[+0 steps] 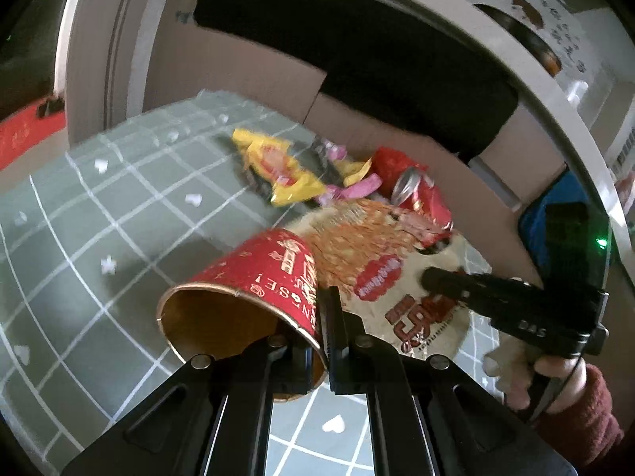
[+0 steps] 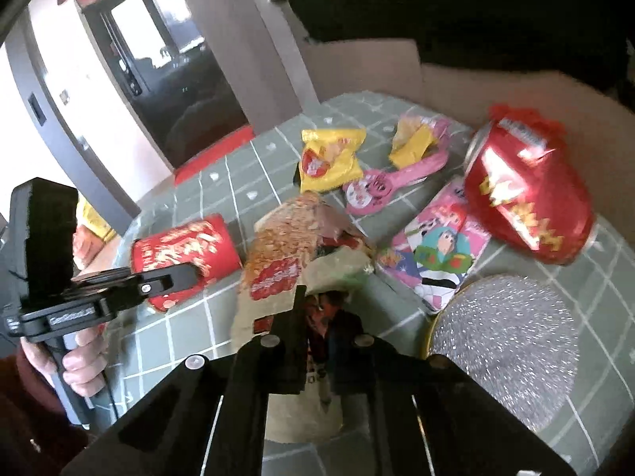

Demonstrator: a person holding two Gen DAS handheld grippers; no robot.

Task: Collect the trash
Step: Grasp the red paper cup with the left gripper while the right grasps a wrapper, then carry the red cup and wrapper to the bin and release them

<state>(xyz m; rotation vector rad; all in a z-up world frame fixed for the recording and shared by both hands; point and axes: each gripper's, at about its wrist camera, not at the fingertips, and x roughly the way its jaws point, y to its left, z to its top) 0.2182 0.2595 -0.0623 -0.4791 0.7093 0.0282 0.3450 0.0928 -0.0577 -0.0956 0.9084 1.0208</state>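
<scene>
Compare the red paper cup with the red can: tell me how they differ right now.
The red paper cup is pinched at its rim in the left gripper; the red can lies untouched on the green tablecloth.
The cup keeps its round, open mouth; the can looks crumpled and dented.
The cup is matte with gold print; the can is glossy with yellow lettering.
Both are red and lie tipped over.

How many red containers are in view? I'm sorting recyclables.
2. The cup, on its side, is pinched at the rim by the left tongs, beside the noodle bag in the right tongs; the dented can lies by the cardboard. Others may be hidden.
</scene>
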